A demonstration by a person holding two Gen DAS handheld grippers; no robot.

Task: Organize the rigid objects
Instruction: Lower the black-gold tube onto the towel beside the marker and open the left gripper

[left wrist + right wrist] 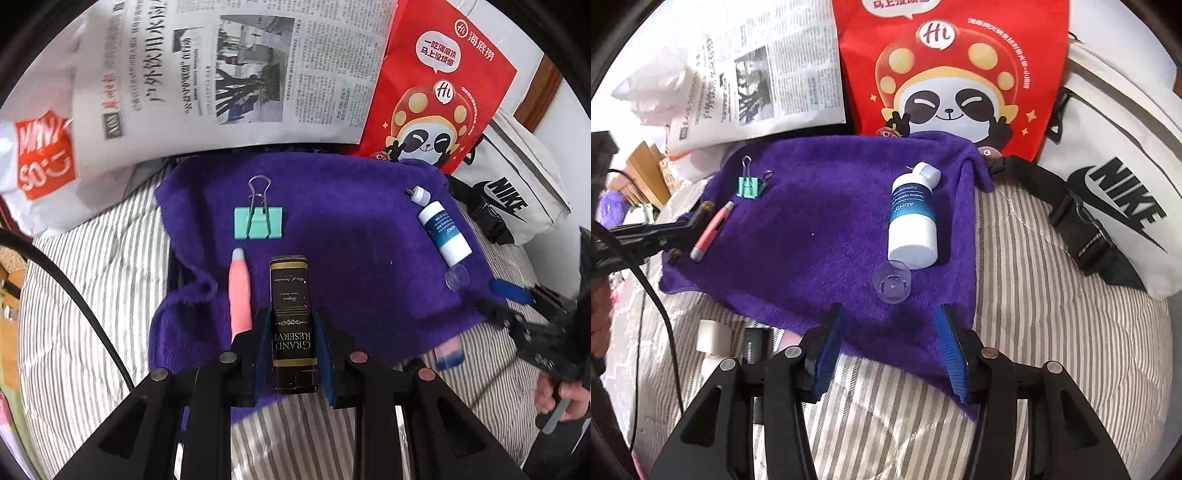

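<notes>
A purple towel (351,229) lies on a striped bed. My left gripper (293,325) is shut on a black "Grand Reserve" box (291,321), held over the towel's near edge. A pink pen-like tube (240,288) lies just left of it, with a mint binder clip (258,221) beyond. A white and blue bottle (443,232) and a clear suction cup (457,277) lie at the towel's right. My right gripper (890,332) is open and empty, just short of the suction cup (892,282) and the bottle (912,221). The clip (750,184) and pink tube (711,230) show far left.
A newspaper (258,74), a red panda bag (436,92), a white Miniso bag (40,158) and a white Nike bag (1115,184) ring the towel's far side. A black cable (74,295) crosses the left. White and black items (738,343) lie near the towel's front left.
</notes>
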